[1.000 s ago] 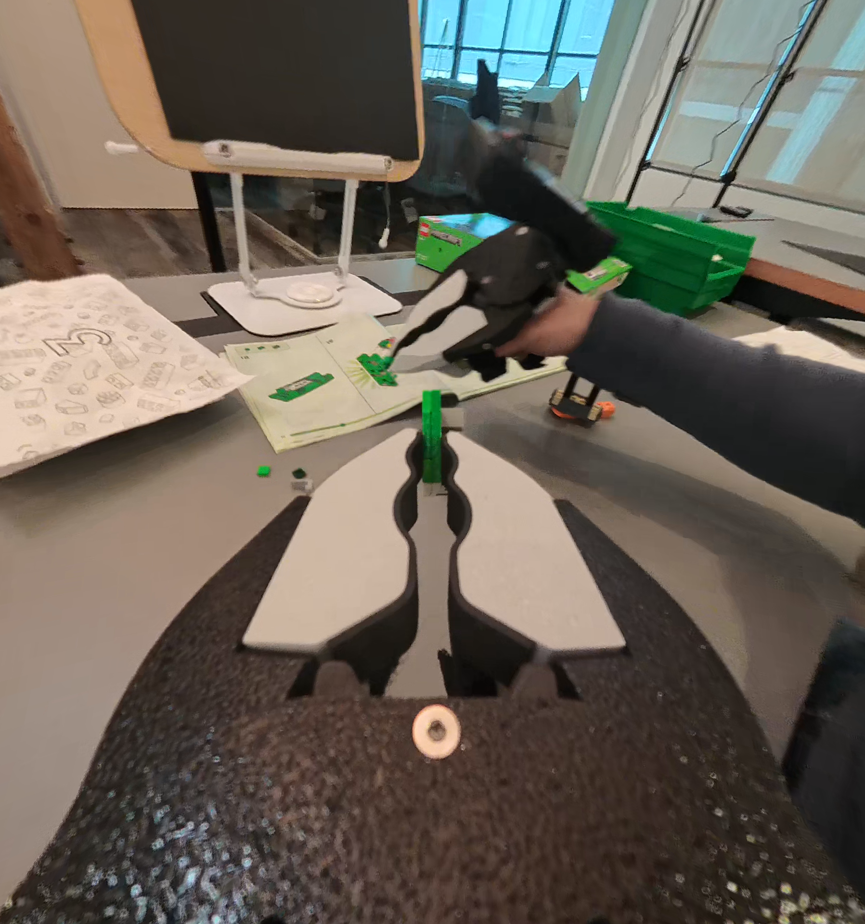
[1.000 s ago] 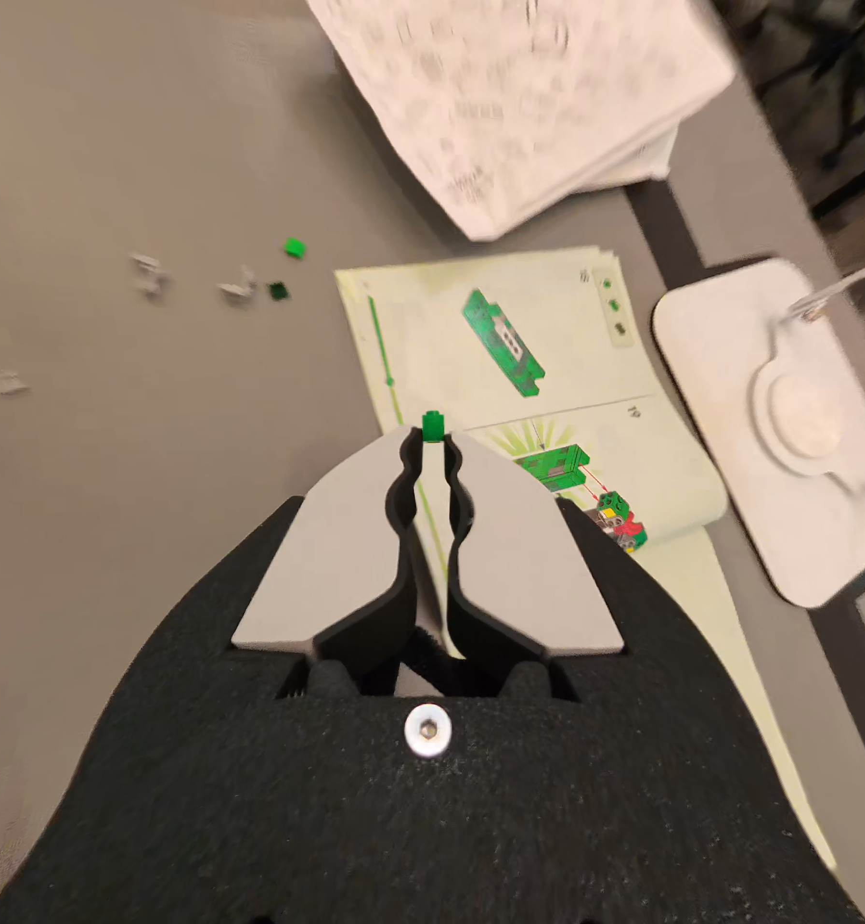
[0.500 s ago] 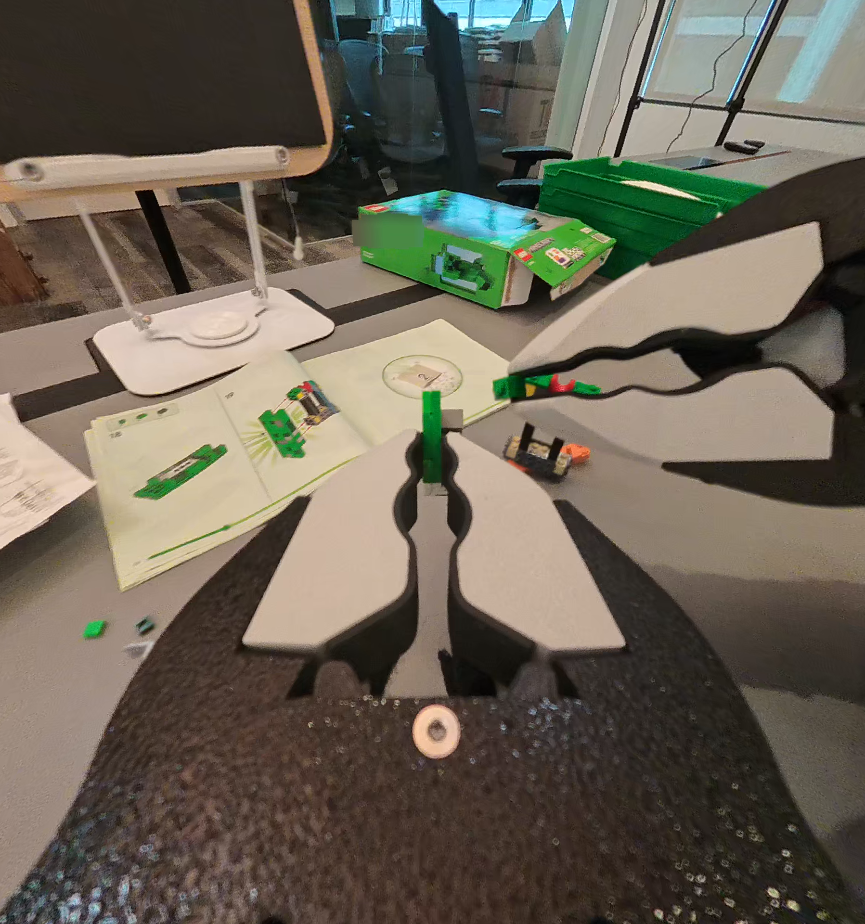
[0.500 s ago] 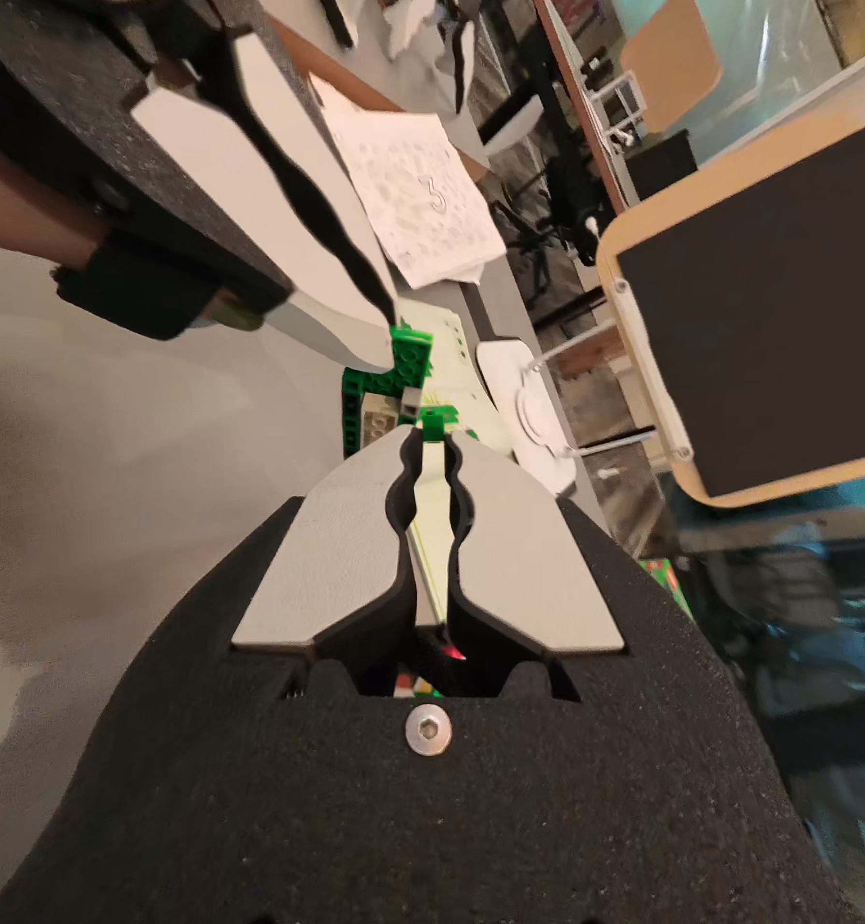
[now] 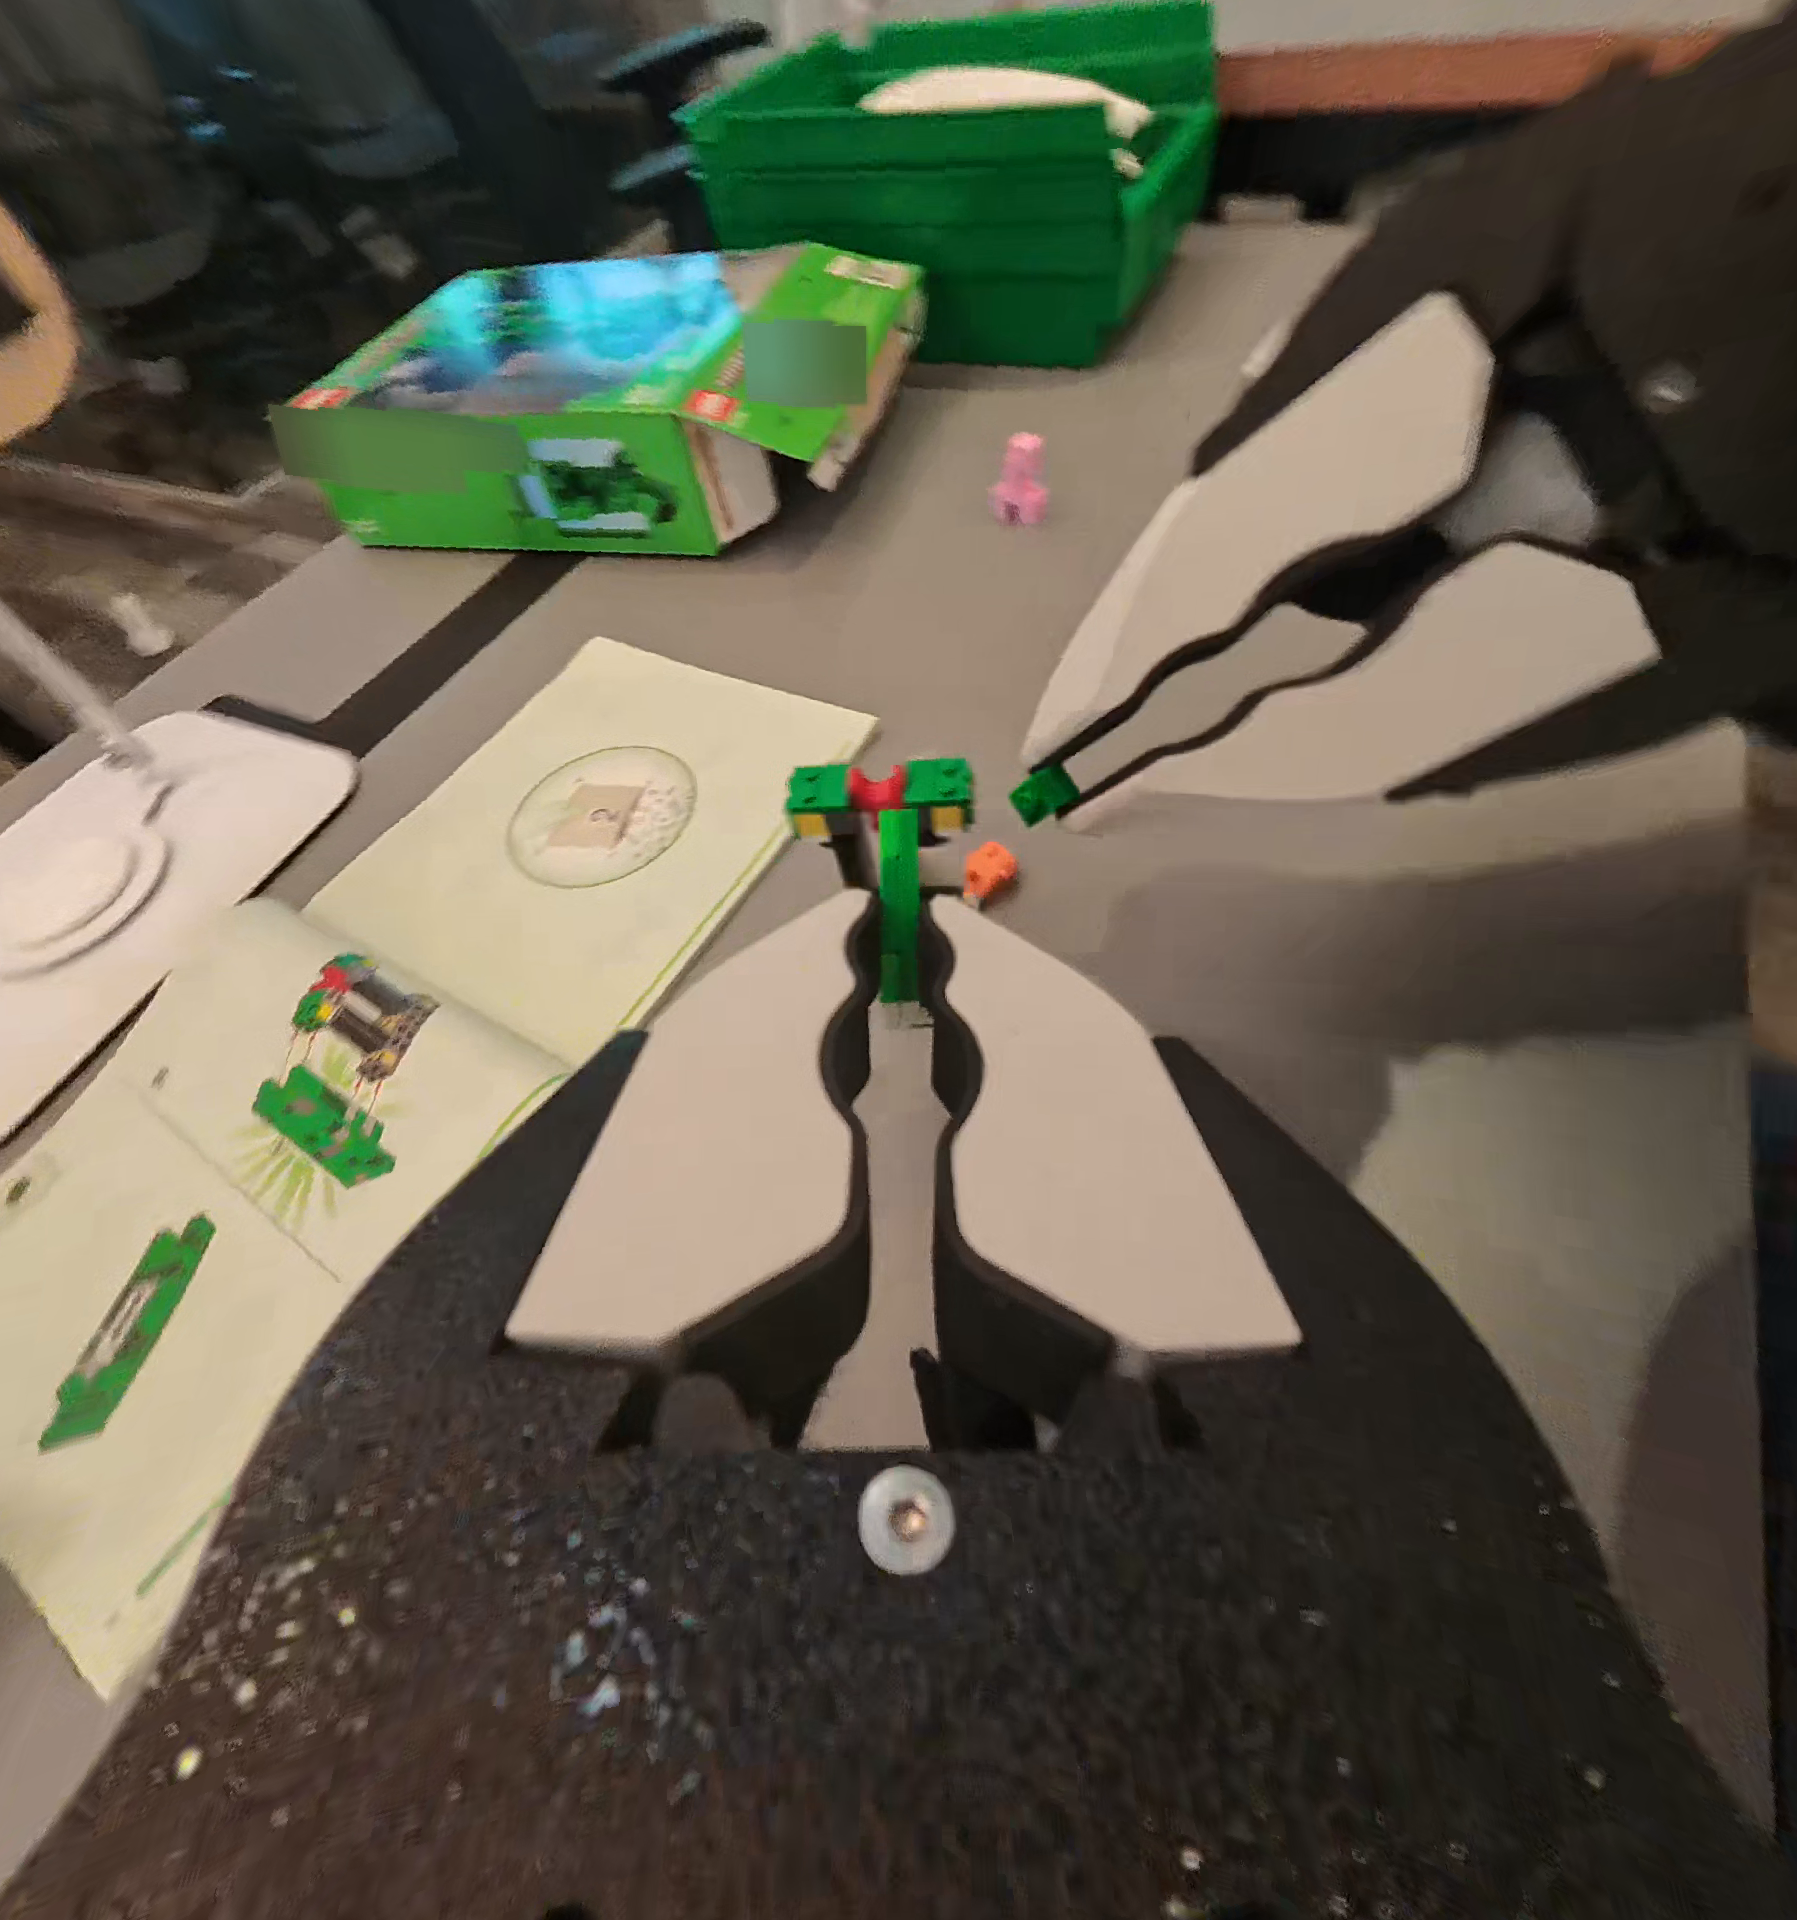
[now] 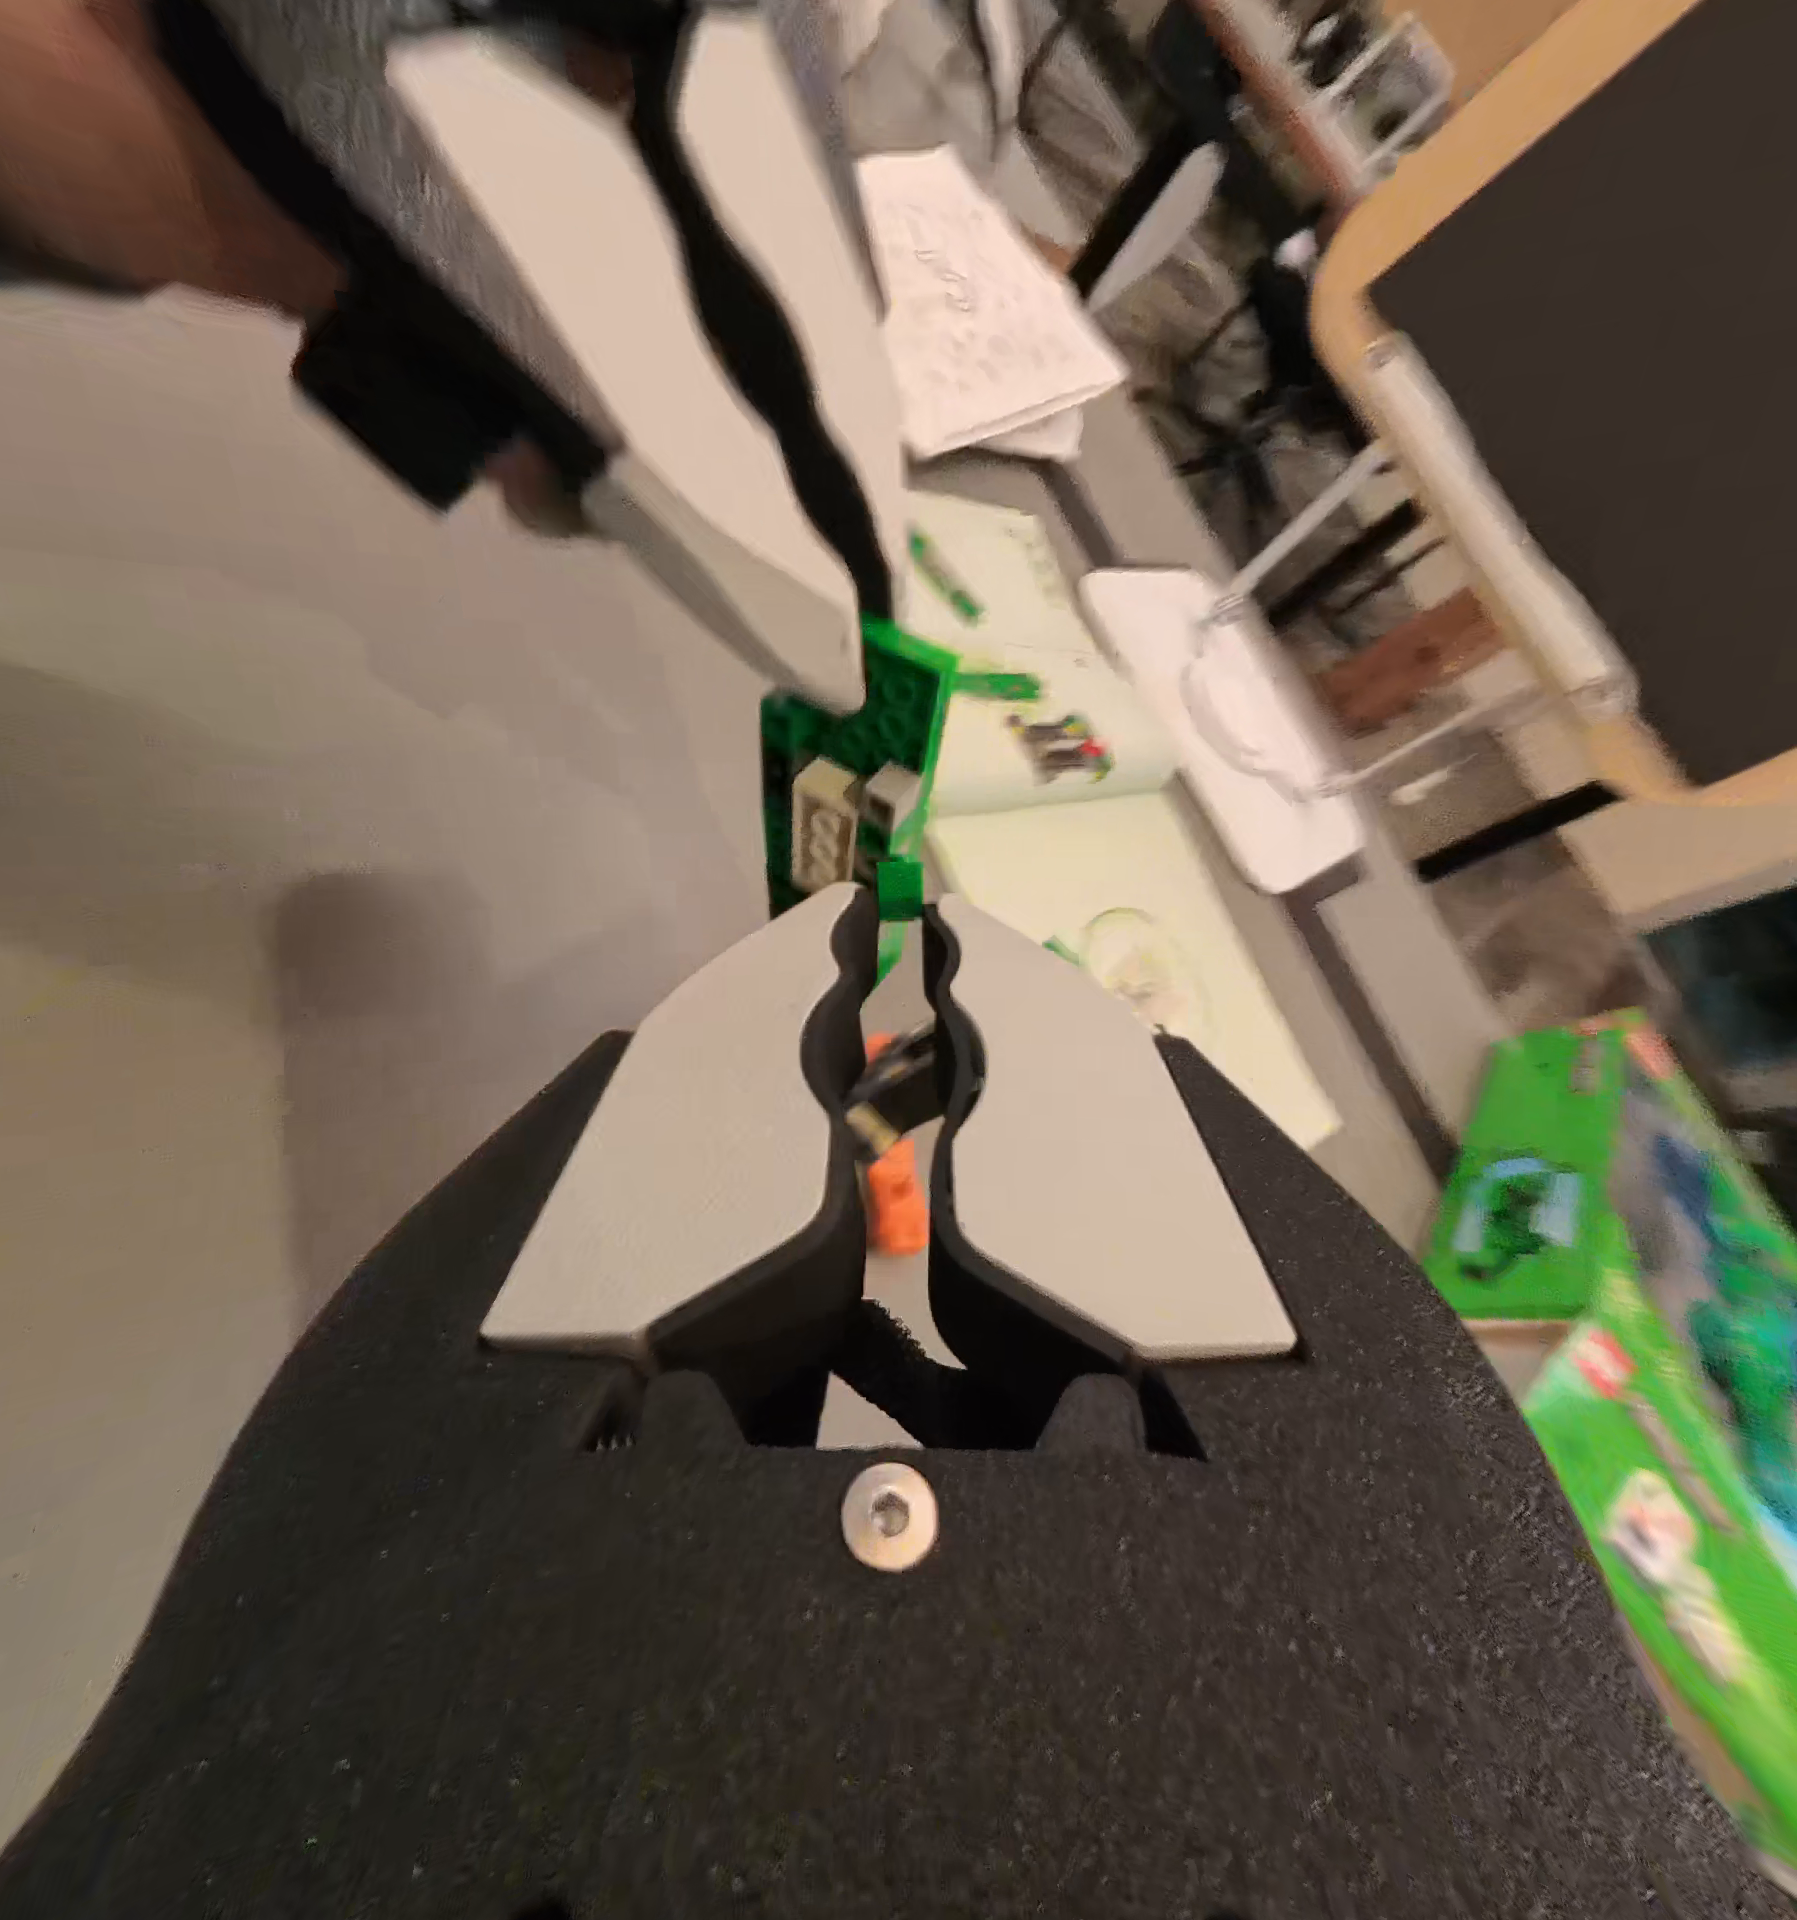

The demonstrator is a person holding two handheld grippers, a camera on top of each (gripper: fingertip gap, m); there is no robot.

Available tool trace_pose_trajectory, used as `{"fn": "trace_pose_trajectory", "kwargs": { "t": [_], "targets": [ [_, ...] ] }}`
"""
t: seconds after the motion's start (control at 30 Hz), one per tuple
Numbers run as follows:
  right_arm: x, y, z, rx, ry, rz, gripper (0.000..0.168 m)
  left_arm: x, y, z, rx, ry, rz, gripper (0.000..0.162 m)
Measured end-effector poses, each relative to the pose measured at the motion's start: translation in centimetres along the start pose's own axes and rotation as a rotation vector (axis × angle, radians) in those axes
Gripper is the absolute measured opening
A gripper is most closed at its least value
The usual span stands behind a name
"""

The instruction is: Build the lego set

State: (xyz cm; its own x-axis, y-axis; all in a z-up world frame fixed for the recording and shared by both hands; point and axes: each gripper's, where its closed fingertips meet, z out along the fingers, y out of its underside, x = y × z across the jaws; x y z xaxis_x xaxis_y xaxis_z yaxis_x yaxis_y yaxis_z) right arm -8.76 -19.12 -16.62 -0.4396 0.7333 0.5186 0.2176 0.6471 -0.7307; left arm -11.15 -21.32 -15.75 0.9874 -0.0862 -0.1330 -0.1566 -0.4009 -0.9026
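Build partway: left tongs clamped green plate assembly; right tongs pinched small green brick, unattached. Instruction booklet open on counter; loose orange piece remained.

green plate, orange brick, pink figure

We are seeing soft, even indoor light, with motion blur smearing both views, worst toward the bending wide-angle edges. A faint shadow is lying on the desk at centre left.
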Motion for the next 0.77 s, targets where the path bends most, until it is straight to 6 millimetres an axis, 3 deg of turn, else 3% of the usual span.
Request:
{"fn": "trace_pose_trajectory", "kwargs": {
  "t": [0.13, 0.23, 0.4, 0.43, 0.47, 0.5, 0.57, 0.67, 0.77],
  "targets": [
    [-2.9, 4.7, 0.8, -0.100, -0.184, 0.091, 0.008, 0.8, 0.7, -0.6, -0.052, 0.154, 0.155, 0.006],
    [-5.1, 7.2, 2.2, -0.167, -0.231, 0.065, 0.008, 1.3, 0.6, -1.2, 0.027, 0.269, 0.228, 0.006],
    [-6.6, 8.9, 3.7, -0.193, -0.277, 0.071, 0.008, 1.9, -1.3, -3.3, 0.269, 0.357, 0.260, 0.006],
    [-6.7, 8.9, 3.8, -0.188, -0.284, 0.083, 0.011, 1.7, -1.4, -3.6, 0.279, 0.349, 0.263, 0.005],
    [-6.8, 8.8, 3.7, -0.180, -0.297, 0.091, 0.029, 1.6, -1.5, -3.7, 0.285, 0.345, 0.264, 0.006],
    [-6.7, 8.6, 3.3, -0.175, -0.304, 0.103, 0.044, 1.6, -1.5, -3.9, 0.290, 0.344, 0.263, 0.005],
    [-5.5, 7.1, 2.0, -0.119, -0.278, 0.118, 0.058, 1.6, -1.6, -4.0, 0.296, 0.357, 0.257, 0.006],
    [-2.4, 2.1, -0.6, 0.104, -0.197, 0.129, 0.062, 1.9, -1.8, -3.7, 0.278, 0.383, 0.256, 0.006],
    [-1.7, -2.6, -2.3, 0.260, -0.257, 0.121, 0.057, 2.6, -1.7, -2.6, 0.195, 0.415, 0.269, 0.005]
  ]
}}
